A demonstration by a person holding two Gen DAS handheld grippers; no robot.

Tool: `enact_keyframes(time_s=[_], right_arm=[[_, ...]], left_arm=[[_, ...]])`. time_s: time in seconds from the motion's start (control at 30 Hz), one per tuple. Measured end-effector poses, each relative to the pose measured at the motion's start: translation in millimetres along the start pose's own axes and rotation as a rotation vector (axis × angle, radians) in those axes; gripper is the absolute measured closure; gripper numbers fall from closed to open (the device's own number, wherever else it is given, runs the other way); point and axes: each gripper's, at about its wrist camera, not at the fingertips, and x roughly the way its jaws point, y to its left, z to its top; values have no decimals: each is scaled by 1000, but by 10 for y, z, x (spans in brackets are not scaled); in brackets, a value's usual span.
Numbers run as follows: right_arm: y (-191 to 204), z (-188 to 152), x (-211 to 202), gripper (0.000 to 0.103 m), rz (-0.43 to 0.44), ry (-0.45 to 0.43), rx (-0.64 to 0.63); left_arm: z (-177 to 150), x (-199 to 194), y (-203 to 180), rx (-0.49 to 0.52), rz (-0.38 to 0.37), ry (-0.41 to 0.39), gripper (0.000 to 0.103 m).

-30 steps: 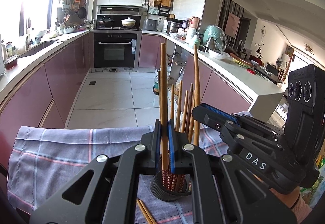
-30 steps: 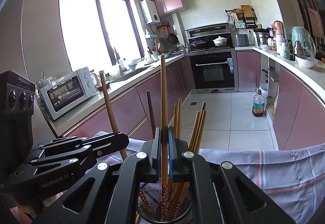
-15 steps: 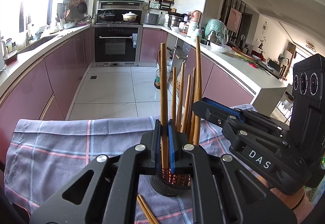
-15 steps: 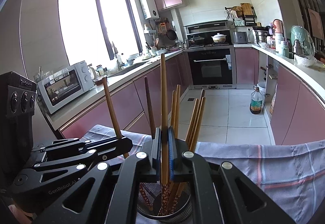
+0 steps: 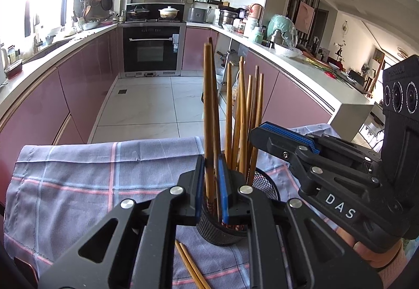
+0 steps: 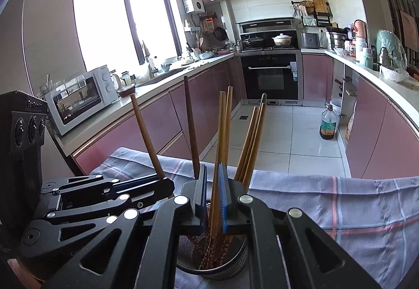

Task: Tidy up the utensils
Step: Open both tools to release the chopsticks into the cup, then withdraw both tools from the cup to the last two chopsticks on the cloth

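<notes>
A black mesh holder stands on the checked cloth and holds several wooden chopsticks. My left gripper sits over the holder, its blue pads slightly parted around a chopstick that now leans loose in the holder. My right gripper is also over the holder, jaws slightly apart, with a chopstick standing between them. Two more chopsticks lie on the cloth in front of the holder. Each gripper shows in the other's view.
The cloth covers a table at the near end of a kitchen. Pink cabinets and counters run along both sides, with an oven at the far end. A microwave stands on the left counter. A bottle stands on the floor.
Both grippers have lowered toward the holder and their jaws have parted slightly. The chopsticks they gripped have slid down into the holder and lean freely.
</notes>
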Motion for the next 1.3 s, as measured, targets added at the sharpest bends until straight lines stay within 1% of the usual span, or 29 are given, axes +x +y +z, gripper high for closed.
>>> enact_keyframes(time_s=[0.07, 0.13, 0.17, 0.23, 0.33, 0.37, 0.4, 0.43, 0.5, 0.63, 0.7, 0.8, 0.9, 1.03, 1.1, 1.2, 1.3], right_arm=[[-10, -18, 5, 93, -3, 7, 6], [-17, -35, 12, 86, -5, 15, 9], [-8, -50, 8, 81, -5, 17, 10], [-6, -78, -13, 80, -7, 17, 8], [-19, -120, -55, 77, -5, 17, 14], [-15, -134, -73, 74, -6, 16, 11], [-14, -147, -92, 73, -7, 14, 11], [-13, -161, -113, 73, -5, 11, 14], [-23, -175, -173, 73, 6, 7, 18], [49, -217, -315, 73, 25, 1, -2], [106, -252, -381, 70, 33, 6, -25], [187, -324, -458, 68, 53, 21, -49], [259, -435, -493, 68, 81, 57, -68], [366, -641, -402, 67, 112, 147, -102], [436, -743, -305, 67, 121, 198, -114], [509, -914, -150, 67, 132, 276, -113], [584, -1061, 2, 68, 139, 350, -115]], left_arm=[[-51, 5, 14, -2, 4, 1, 88], [-81, -3, 25, -6, 9, -3, 76], [-98, -12, 37, -6, 14, -6, 73], [-143, -36, 56, -1, 25, -12, 65], [-191, -73, 70, 1, 39, -19, 58], [-208, -91, 77, 1, 44, -24, 57], [-225, -112, 81, 1, 47, -27, 55], [-238, -142, 78, 0, 49, -30, 50], [-270, -192, 87, 1, 58, -43, 45], [-357, -328, 95, 12, 81, -61, 40], [-418, -393, 119, 9, 87, -67, 36], [-527, -479, 180, 2, 95, -62, 35], [-671, -542, 282, -8, 105, -48, 35], [-940, -575, 428, -23, 116, 3, 35], [-1089, -560, 501, -31, 125, 34, 35], [-1304, -511, 581, -46, 120, 85, 35], [-1457, -480, 644, -56, 127, 122, 36]])
